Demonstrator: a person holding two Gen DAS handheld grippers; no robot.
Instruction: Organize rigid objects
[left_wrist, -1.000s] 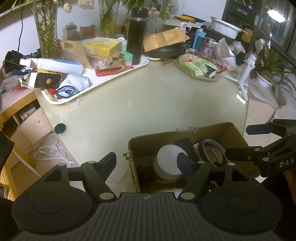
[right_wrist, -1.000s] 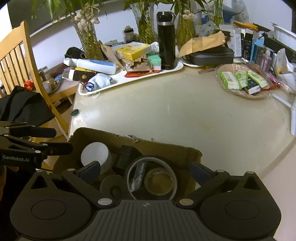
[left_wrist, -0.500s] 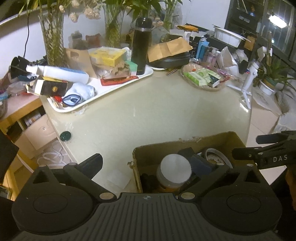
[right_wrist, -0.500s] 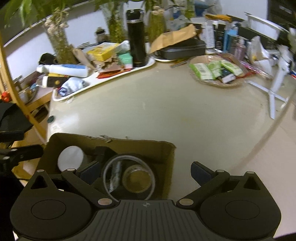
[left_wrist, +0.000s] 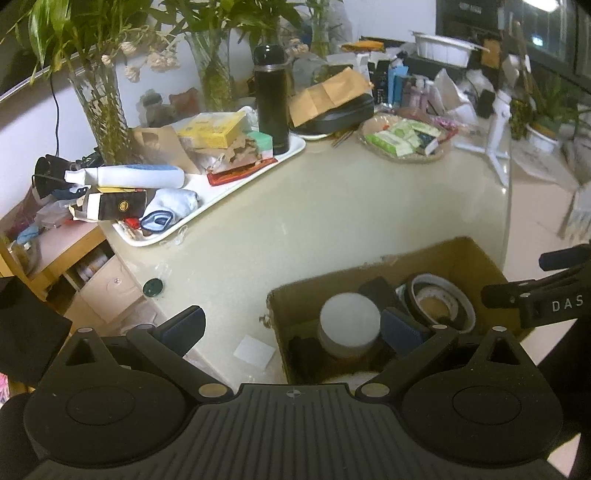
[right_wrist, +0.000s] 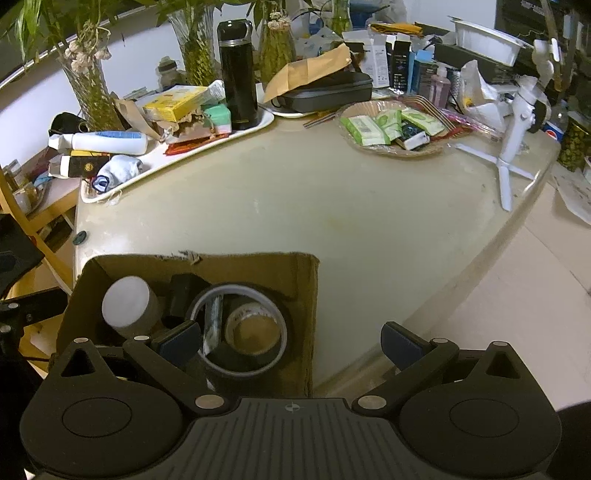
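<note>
since the cardboard box (left_wrist: 424, 266) sits at the near table edge, everything here is placed off it. left gripper (left_wrist: 291, 326) hovers over the box's left wall, jaws spread wide with nothing between them; they have just been opening, reads like a release. one finger hangs outside the box over the table (left_wrist: 332, 221), the other inside beside the white-lidded jar (left_wrist: 349, 319). the jar stands upright in the box's left half, likely dropped there to keep it from rolling. a dark block (right_wrist: 184, 291) leans in the middle of the box, and a tape roll (right_wrist: 243, 328) lies flat in the right half, with a smaller roll inside its ring, nesting saves room. right gripper (right_wrist: 291, 341) straddles the box's right wall, jaws also wide and empty, one finger over the tape roll, the other outside over the table. looks like it waits its turn or steadies nothing, cannot tell. beyond the box, well apart, a white tray (right_wrist: 177, 162) of clutter with a black flask (right_wrist: 238, 74) and a wicker basket (right_wrist: 391, 147) of packets. judging by the box's contents, sorting looks nearly done; the table just beside the box is bare apart from a small paper scrap (left_wrist: 255, 350).
</note>
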